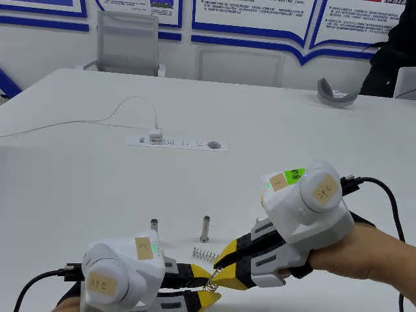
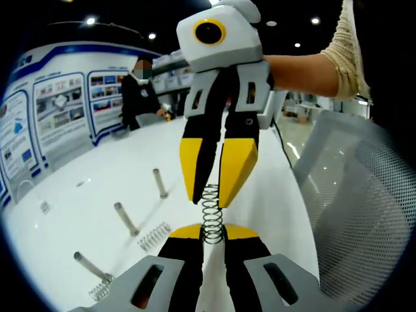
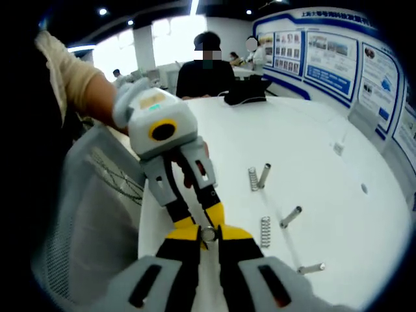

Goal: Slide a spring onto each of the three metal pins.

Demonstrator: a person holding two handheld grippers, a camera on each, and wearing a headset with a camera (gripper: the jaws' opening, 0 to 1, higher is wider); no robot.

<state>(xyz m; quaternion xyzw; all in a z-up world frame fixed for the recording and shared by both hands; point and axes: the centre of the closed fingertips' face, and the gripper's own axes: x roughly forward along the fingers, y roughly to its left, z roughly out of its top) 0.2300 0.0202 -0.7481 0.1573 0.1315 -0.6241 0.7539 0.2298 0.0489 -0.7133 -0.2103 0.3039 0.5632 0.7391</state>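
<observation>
A small steel spring (image 2: 210, 218) is stretched between both grippers above the table. My left gripper (image 2: 212, 233) is shut on its lower end and my right gripper (image 2: 209, 197) on its upper end. In the head view the left gripper (image 1: 212, 287) and right gripper (image 1: 216, 273) meet tip to tip at the spring (image 1: 211, 283). Two bare metal pins (image 1: 154, 225) (image 1: 205, 229) stand just behind them. A loose spring (image 1: 205, 254) lies in front of the pins. Another spring (image 3: 252, 179) rests beside the far pin (image 3: 264, 175).
A white power strip (image 1: 177, 142) with a plugged-in cable lies mid-table. A grey curved object (image 1: 336, 95) sits at the far right edge. A mesh chair (image 2: 364, 214) stands close beside the table. A person (image 3: 207, 68) sits at the far end.
</observation>
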